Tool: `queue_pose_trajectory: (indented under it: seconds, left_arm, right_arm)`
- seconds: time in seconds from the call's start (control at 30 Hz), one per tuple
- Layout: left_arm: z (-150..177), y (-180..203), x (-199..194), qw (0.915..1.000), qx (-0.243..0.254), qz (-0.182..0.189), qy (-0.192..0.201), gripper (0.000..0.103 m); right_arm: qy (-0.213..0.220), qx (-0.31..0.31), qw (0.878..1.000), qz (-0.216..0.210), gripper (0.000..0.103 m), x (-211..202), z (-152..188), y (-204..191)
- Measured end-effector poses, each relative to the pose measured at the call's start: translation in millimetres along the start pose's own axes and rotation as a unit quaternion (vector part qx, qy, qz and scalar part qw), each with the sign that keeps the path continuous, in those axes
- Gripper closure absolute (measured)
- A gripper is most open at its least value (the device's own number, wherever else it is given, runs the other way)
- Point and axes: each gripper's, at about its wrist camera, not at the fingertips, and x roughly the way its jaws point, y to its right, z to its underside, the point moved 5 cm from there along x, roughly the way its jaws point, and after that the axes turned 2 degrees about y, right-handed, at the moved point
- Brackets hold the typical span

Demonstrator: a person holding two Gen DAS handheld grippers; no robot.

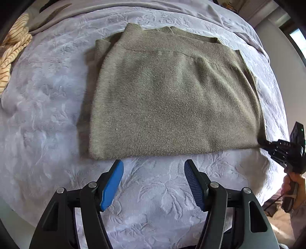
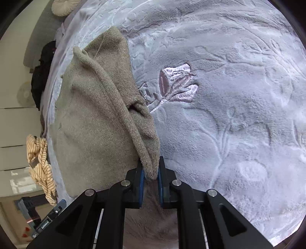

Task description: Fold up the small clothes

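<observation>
An olive-green knit garment (image 1: 172, 95) lies folded flat on a lilac embossed bedspread (image 1: 47, 95). My left gripper (image 1: 154, 172) is open and empty, just in front of the garment's near edge, above the bedspread. My right gripper (image 2: 150, 168) is shut on the garment's corner (image 2: 149, 162), with the knit (image 2: 91, 115) bunching into a ridge ahead of it. In the left wrist view the right gripper (image 1: 264, 142) pinches the garment's near right corner.
A cream striped garment (image 1: 11, 53) lies crumpled at the bed's left edge; it also shows in the right wrist view (image 2: 41, 162). Dark clothing (image 2: 43, 72) and a round cushion (image 2: 64, 7) sit near the far bed edge. An embroidered flower (image 2: 176, 84) marks the bedspread.
</observation>
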Motion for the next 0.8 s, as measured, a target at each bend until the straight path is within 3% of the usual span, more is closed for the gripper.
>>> queue_pose_trajectory:
  seconds: [0.3, 0.47, 0.57, 0.63, 0.7, 0.8]
  left_arm:
    - [-1, 4, 3, 0.9999, -0.01, -0.005, 0.003, 0.037]
    - [-3, 11, 10, 0.9999, -0.01, -0.002, 0.0, 0.037]
    - [-4, 14, 15, 1.0, -0.006, -0.005, -0.002, 0.037]
    - [-5, 15, 19, 1.0, -0.004, -0.006, -0.004, 0.037]
    - [-7, 17, 21, 1.0, -0.004, -0.006, -0.006, 0.037]
    - [-8, 18, 23, 1.0, -0.004, -0.003, -0.007, 0.037]
  right_arm:
    - [-0.017, -0.056, 0.997, 0.056, 0.086, -15, -2, -2]
    - [-0.006, -0.076, 0.991, 0.114, 0.085, -27, -1, 0]
    - [0.006, -0.076, 0.989, 0.125, 0.084, -36, 0, -4]
    - [0.006, -0.081, 0.989, 0.12, 0.077, -37, 2, -9]
    - [0.006, -0.09, 0.989, 0.118, 0.062, -38, 5, -15]
    - [0.008, -0.106, 0.988, 0.113, 0.061, -35, 8, -33]
